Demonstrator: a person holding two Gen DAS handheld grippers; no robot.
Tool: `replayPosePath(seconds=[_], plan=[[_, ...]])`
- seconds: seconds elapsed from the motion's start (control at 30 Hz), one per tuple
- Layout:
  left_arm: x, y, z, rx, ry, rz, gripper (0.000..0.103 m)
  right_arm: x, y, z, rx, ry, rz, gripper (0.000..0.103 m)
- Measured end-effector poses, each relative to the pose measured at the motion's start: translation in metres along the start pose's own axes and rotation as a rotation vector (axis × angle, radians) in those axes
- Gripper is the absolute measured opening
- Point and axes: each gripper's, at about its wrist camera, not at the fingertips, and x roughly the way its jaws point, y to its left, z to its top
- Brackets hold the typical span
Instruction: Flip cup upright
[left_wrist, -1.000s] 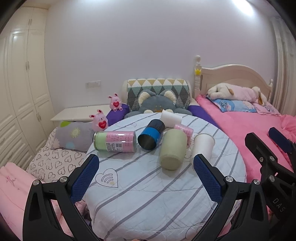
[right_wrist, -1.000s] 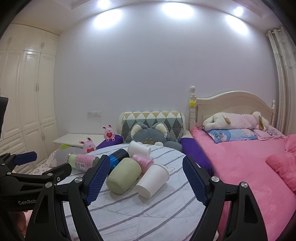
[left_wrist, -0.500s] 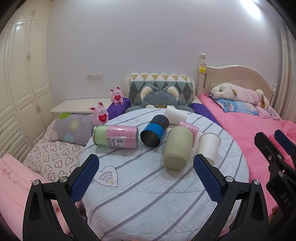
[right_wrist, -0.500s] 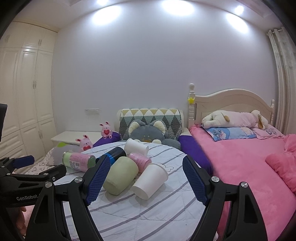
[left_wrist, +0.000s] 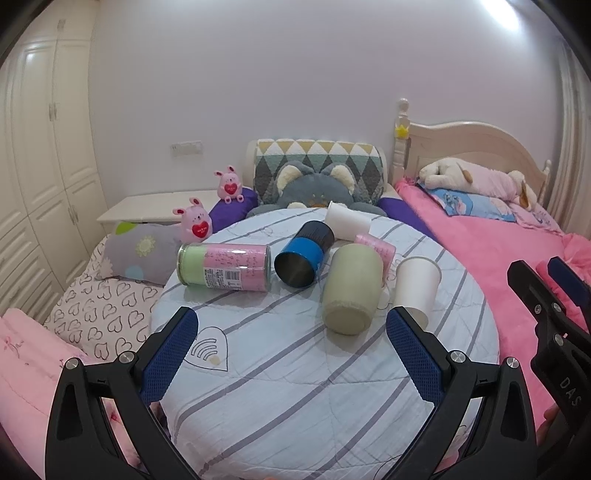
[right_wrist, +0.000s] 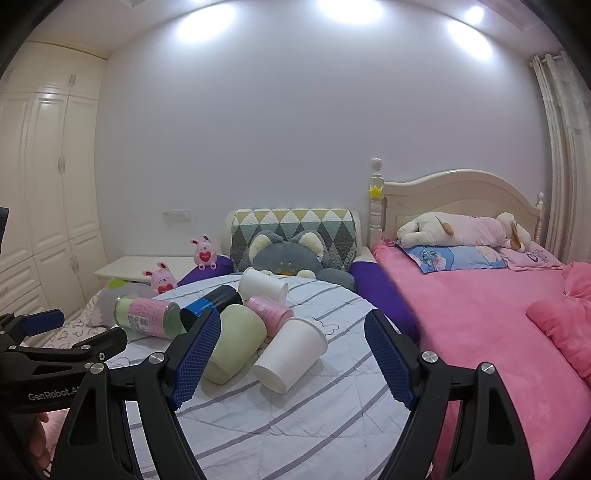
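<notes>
Several cups lie on their sides on a round striped cushion (left_wrist: 288, 369): a pink-and-green can-shaped cup (left_wrist: 225, 266), a blue-and-black cup (left_wrist: 303, 254), a pale green cup (left_wrist: 351, 290), a white paper cup (left_wrist: 415, 286), a small pink cup (left_wrist: 375, 245) and a white cup (left_wrist: 347, 219) at the back. My left gripper (left_wrist: 291, 354) is open and empty, short of the cups. My right gripper (right_wrist: 291, 356) is open and empty; the white paper cup (right_wrist: 291, 354) lies between its fingers in that view, the green cup (right_wrist: 234, 341) at its left.
A pink bed (left_wrist: 491, 251) with plush toys runs along the right. A grey cat cushion (left_wrist: 314, 184) and patterned pillow sit behind the round cushion. Pink bunny toys (left_wrist: 197, 223), a heart-print mattress (left_wrist: 99, 306) and white wardrobes (left_wrist: 40, 155) are at the left.
Both grippers have shifted slightly toward the cups, which sit a little lower and larger in view. The cups have not moved. Both grippers stay open.
</notes>
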Motion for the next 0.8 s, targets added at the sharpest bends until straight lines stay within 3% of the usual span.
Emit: replayPosePath(seconds=[0.8], plan=[[0.011, -0.004, -0.004, 0.007, 0.015, 0.016, 0.103, 0.013, -0.006, 0.0, 0.009, 0.046, -0.019, 0.082]])
